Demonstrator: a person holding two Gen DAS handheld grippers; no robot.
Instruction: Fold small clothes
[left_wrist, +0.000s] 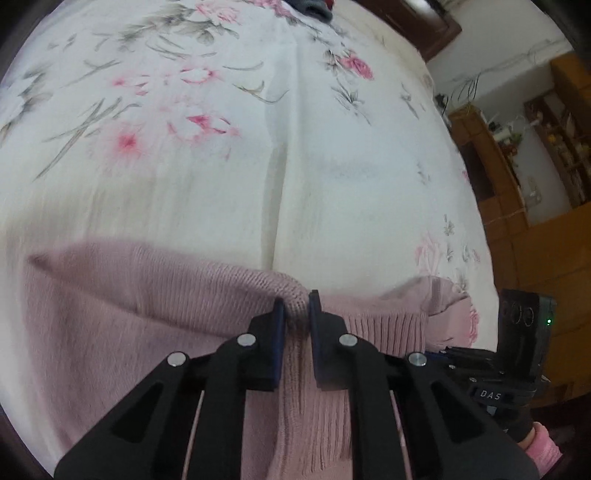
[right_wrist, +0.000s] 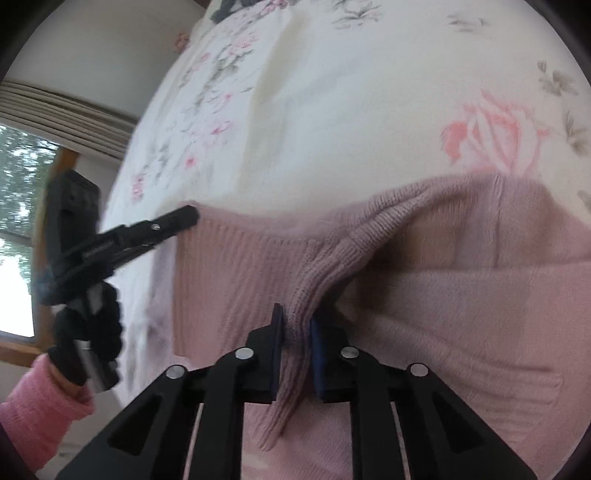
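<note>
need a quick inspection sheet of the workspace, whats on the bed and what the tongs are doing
surface: bed sheet, white with a pink floral print, creased down the middle
job's things: pink sweater, ribbed knit, its edge lifted off the sheet
clutter: dark cloth at the far end of the bed
grippers: left tongs shut on a sweater fold; right tongs shut on a bunched ribbed band
cables: thin wires on the wall by the shelves
surroundings: wooden shelves, window, a pink sleeve
</note>
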